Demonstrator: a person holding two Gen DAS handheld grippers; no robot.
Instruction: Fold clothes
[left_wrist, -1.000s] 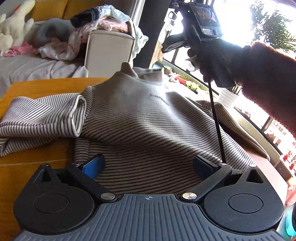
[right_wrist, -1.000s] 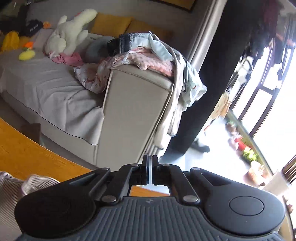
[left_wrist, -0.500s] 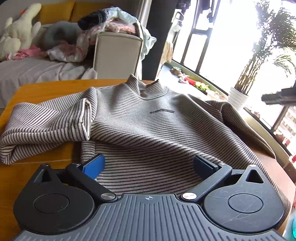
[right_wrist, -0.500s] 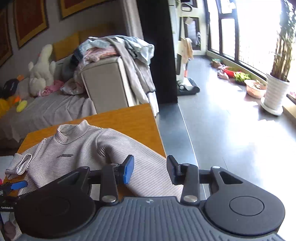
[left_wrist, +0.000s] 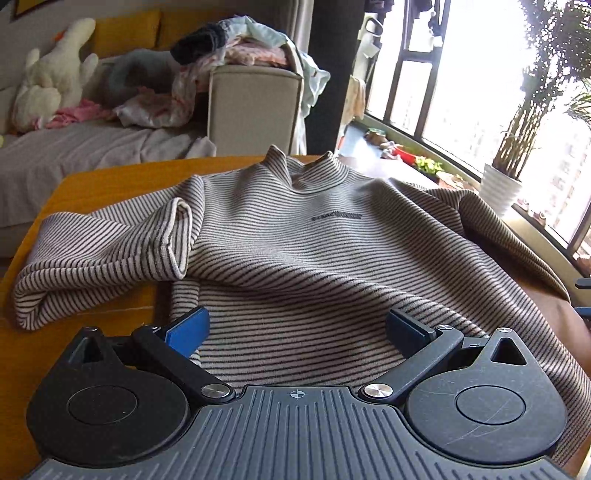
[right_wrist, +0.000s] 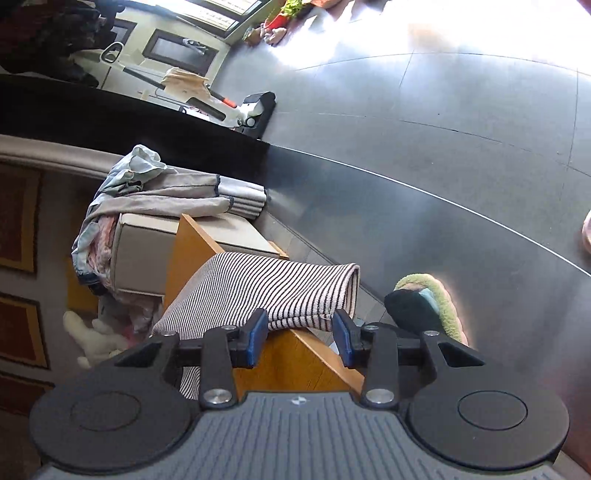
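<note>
Since a second ago the right tongs (right_wrist: 300, 341) have rolled sideways toward the striped sweater's (left_wrist: 332, 258) dangling sleeve (right_wrist: 280, 291), jaws parted and empty; left tongs (left_wrist: 295, 328) released over its hem.

Ribbed knit sweater (left_wrist: 332, 251), smooth wooden table (left_wrist: 110, 184)

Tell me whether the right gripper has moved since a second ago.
Yes. The right gripper has swung from facing the beige sofa arm down to the striped sweater's sleeve hanging over the wooden table's edge, rolled sideways, jaws now apart.
</note>
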